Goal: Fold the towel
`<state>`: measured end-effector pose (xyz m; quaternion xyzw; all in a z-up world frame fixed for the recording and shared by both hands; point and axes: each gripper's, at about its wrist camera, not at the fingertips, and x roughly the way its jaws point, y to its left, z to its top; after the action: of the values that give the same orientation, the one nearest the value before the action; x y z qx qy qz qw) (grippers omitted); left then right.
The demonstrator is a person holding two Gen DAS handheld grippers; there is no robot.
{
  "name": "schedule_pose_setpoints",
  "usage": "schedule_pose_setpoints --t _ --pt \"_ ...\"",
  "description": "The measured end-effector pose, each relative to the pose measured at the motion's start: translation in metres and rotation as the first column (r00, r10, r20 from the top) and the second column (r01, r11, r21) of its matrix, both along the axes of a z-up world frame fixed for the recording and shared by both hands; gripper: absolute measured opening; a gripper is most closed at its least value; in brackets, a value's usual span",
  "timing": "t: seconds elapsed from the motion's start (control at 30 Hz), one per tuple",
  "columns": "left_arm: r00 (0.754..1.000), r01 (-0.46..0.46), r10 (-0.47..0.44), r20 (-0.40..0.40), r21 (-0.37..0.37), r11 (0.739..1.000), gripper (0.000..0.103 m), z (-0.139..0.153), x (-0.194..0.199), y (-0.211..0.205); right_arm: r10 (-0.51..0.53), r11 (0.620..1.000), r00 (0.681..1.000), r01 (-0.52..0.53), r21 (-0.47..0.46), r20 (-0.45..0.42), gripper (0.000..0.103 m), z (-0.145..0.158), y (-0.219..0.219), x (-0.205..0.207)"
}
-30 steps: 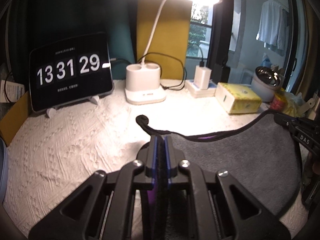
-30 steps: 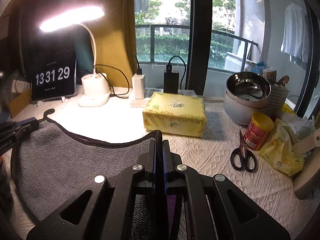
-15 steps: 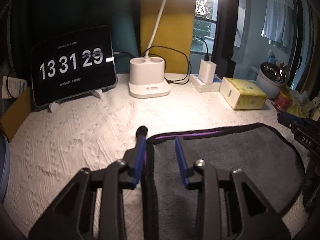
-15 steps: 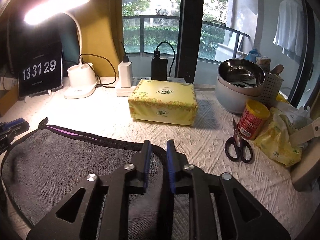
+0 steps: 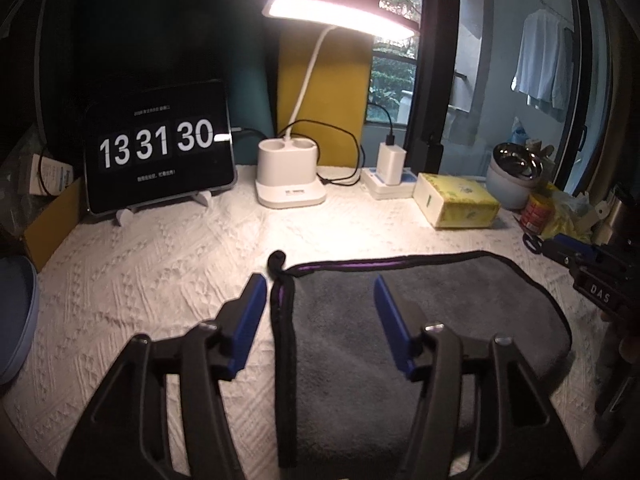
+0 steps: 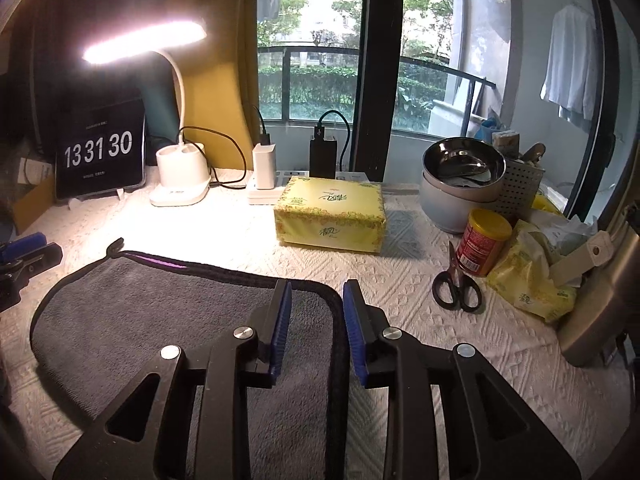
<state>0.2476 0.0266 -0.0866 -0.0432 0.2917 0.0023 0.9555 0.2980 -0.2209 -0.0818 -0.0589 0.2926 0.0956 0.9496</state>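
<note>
A grey towel (image 5: 420,308) with a black and purple edge lies folded flat on the white textured table cover (image 5: 160,264); it also shows in the right wrist view (image 6: 160,304). My left gripper (image 5: 320,296) is open and empty, its blue pads either side of the towel's left edge, near the hanging loop (image 5: 277,260). My right gripper (image 6: 314,300) is open and empty over the towel's right corner. The right gripper also shows at the right of the left wrist view (image 5: 576,256), and the left gripper at the left of the right wrist view (image 6: 24,248).
At the back stand a tablet clock (image 5: 160,156), a lit desk lamp (image 5: 290,184), chargers (image 6: 264,172) and a yellow tissue box (image 6: 332,216). Scissors (image 6: 456,284), a red can (image 6: 486,242), steel bowls (image 6: 460,184) and yellow packets (image 6: 532,276) lie to the right.
Both grippers were shut on the towel's raised edge, then opened and let it go. The towel now lies flat, and both grippers have drawn back and opened wider.
</note>
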Motion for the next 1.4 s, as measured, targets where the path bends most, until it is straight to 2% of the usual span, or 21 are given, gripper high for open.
schedule_pose_setpoints --t 0.6,0.77,1.03,1.4 --pt "0.999 -0.009 0.010 0.042 -0.025 1.000 0.061 0.014 -0.067 0.002 -0.009 1.000 1.000 0.009 0.015 0.028 0.029 0.013 -0.010 -0.066" --pt "0.998 -0.011 0.013 0.060 -0.039 0.999 0.075 0.018 -0.086 -0.003 -0.013 1.000 0.999 0.012 0.028 0.031 0.029 0.016 -0.014 -0.085" --pt "0.996 0.023 -0.018 0.088 -0.065 0.998 0.080 0.021 -0.117 -0.010 -0.017 0.998 0.999 0.015 0.061 0.035 0.029 0.025 -0.019 -0.112" --pt "0.997 0.038 -0.035 0.075 -0.039 0.998 0.081 0.021 -0.144 -0.018 -0.027 0.996 0.999 0.023 0.091 0.045 0.029 0.033 -0.024 -0.148"
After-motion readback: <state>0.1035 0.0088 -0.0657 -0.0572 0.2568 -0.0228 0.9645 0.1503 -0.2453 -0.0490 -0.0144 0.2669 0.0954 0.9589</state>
